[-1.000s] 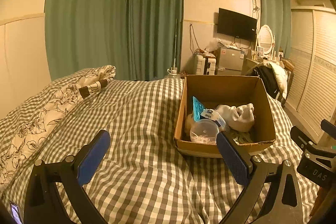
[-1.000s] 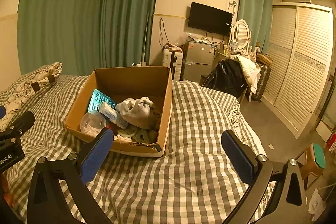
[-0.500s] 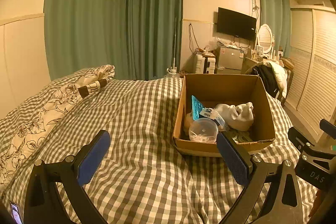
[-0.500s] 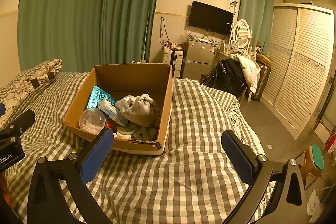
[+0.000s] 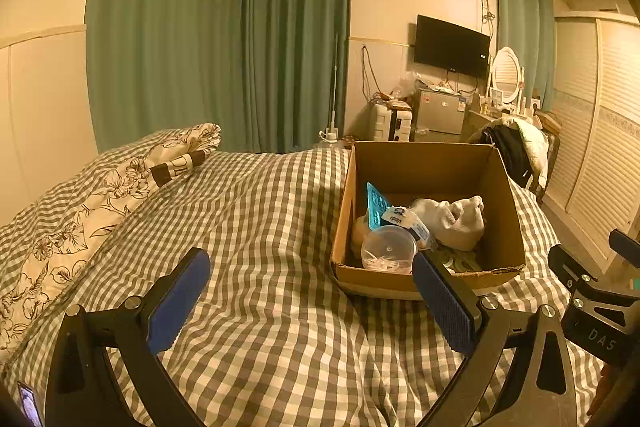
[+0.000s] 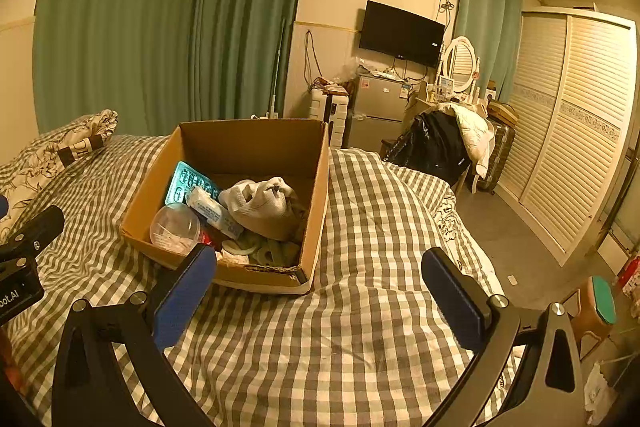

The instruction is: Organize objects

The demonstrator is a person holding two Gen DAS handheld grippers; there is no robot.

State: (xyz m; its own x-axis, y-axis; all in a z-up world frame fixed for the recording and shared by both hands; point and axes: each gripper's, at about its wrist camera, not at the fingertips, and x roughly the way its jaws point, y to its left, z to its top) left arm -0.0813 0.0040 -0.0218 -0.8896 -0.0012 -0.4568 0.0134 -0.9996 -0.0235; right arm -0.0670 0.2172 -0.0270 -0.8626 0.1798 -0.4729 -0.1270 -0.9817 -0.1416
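Note:
An open cardboard box [image 5: 500,183] [image 6: 256,143] sits on the checked bed. Inside lie a clear round container [image 5: 388,253] [image 6: 175,227], a teal blister pack [image 5: 376,205] [image 6: 190,183], a white tube [image 5: 404,221] [image 6: 214,213] and a white cloth bundle [image 5: 452,219] [image 6: 260,207]. My left gripper [image 5: 312,301] is open and empty, above the bed to the near left of the box. My right gripper [image 6: 320,301] is open and empty, above the bed at the box's near right corner.
A floral pillow [image 5: 120,183] lies at the far left. The bed's right edge drops to the floor by a louvred wardrobe [image 6: 572,147]. A chair with clothes [image 6: 444,143] and a small fridge [image 6: 376,111] stand beyond. A stool [image 6: 600,303] stands at the lower right.
Both grippers have pulled back slightly and the views have tilted a little; the box sits a touch lower and farther. Both stay open and empty.

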